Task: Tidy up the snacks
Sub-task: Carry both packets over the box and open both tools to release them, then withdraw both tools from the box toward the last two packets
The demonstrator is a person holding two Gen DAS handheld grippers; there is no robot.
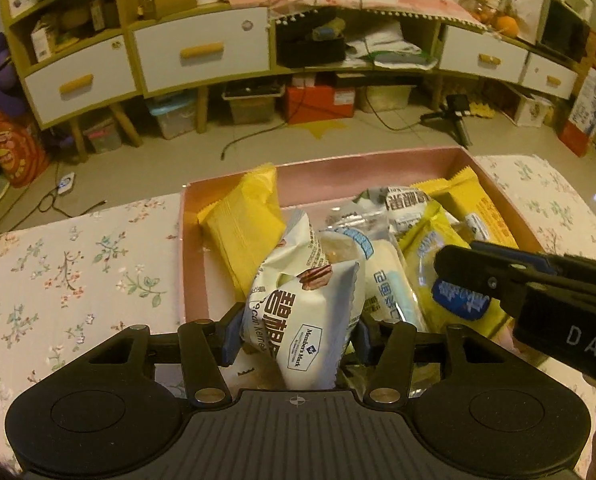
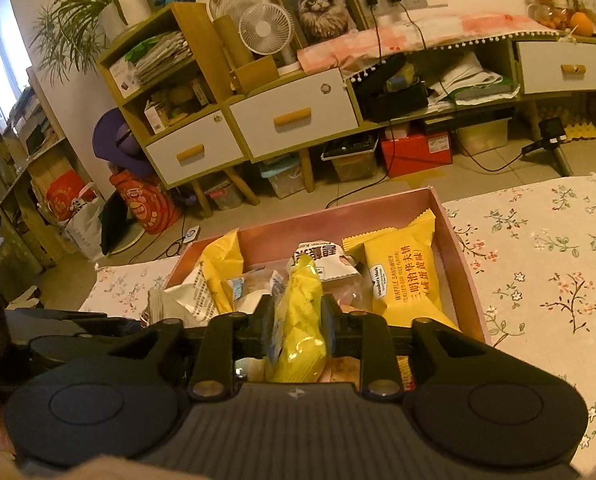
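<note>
A pink cardboard box (image 1: 322,170) on the floral cloth holds several snack packets. My left gripper (image 1: 295,332) is shut on a white pecan packet (image 1: 310,320), upright over the box's near side. My right gripper (image 2: 300,312) grips a yellow packet (image 2: 300,320) by its sides, its pads touching both faces, low over the box (image 2: 310,216). The left wrist view shows the right gripper (image 1: 454,276) coming in from the right with the yellow, blue-labelled packet (image 1: 430,256). A yellow waffle sandwich packet (image 2: 406,280) lies at the box's right, and another yellow packet (image 1: 245,232) leans at its left.
The floral tablecloth (image 1: 77,272) spreads on both sides of the box. Beyond the table's far edge lie the tiled floor, cables, a small tripod (image 1: 456,116) and a long wooden cabinet with white drawers (image 1: 201,54). Boxes and bins stand under the cabinet.
</note>
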